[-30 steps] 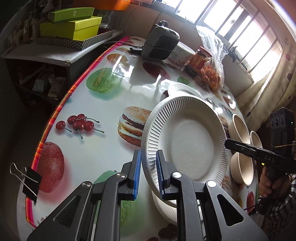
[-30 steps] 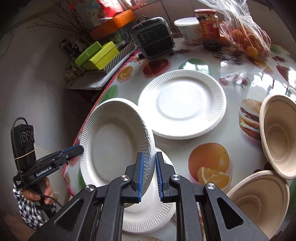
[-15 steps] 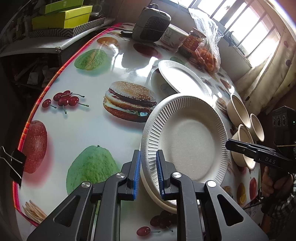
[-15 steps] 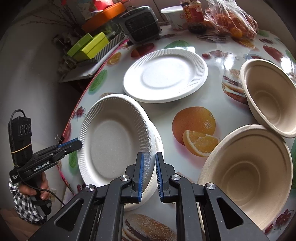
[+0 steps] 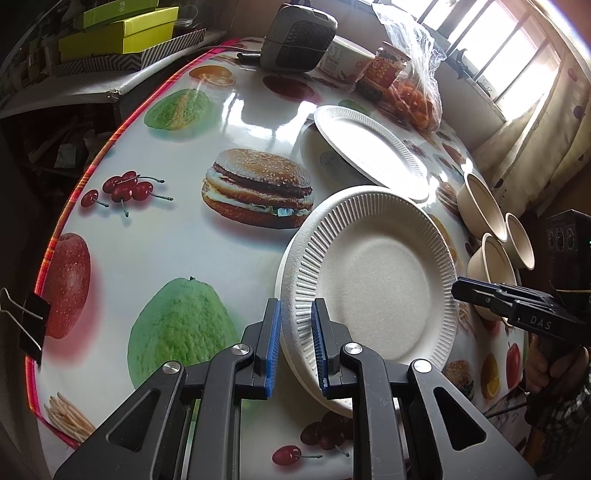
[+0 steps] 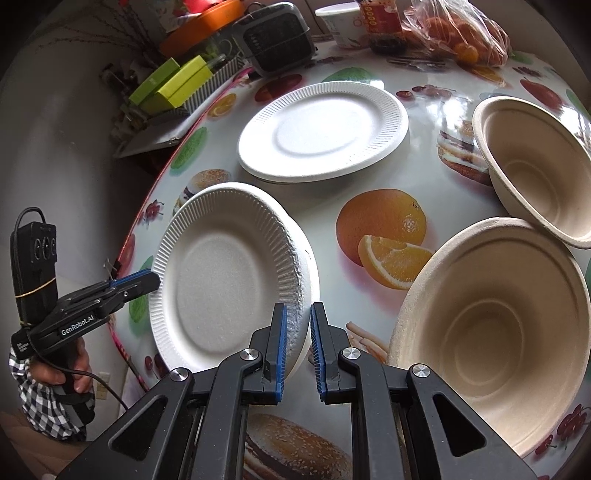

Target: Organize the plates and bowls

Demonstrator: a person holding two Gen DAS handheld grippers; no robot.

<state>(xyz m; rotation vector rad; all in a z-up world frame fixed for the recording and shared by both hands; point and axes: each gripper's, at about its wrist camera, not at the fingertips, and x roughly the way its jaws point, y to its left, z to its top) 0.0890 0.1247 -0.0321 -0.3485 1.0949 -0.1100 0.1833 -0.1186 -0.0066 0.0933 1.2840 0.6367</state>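
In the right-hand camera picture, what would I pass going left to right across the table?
Other handheld black gripper → tilted white paper plate → printed orange picture → big beige paper bowl.

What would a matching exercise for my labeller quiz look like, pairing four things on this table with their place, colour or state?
Things:
1. tilted plate
2. far plate
3. nearest bowl
4. bag of oranges

Descriptions:
a. beige, empty
b. at the far edge, beside the red jar
c. rim gripped by the left claw and the right claw
d. white, lying on the table, no claw on it

Pairs: 1-c, 2-d, 3-a, 4-b
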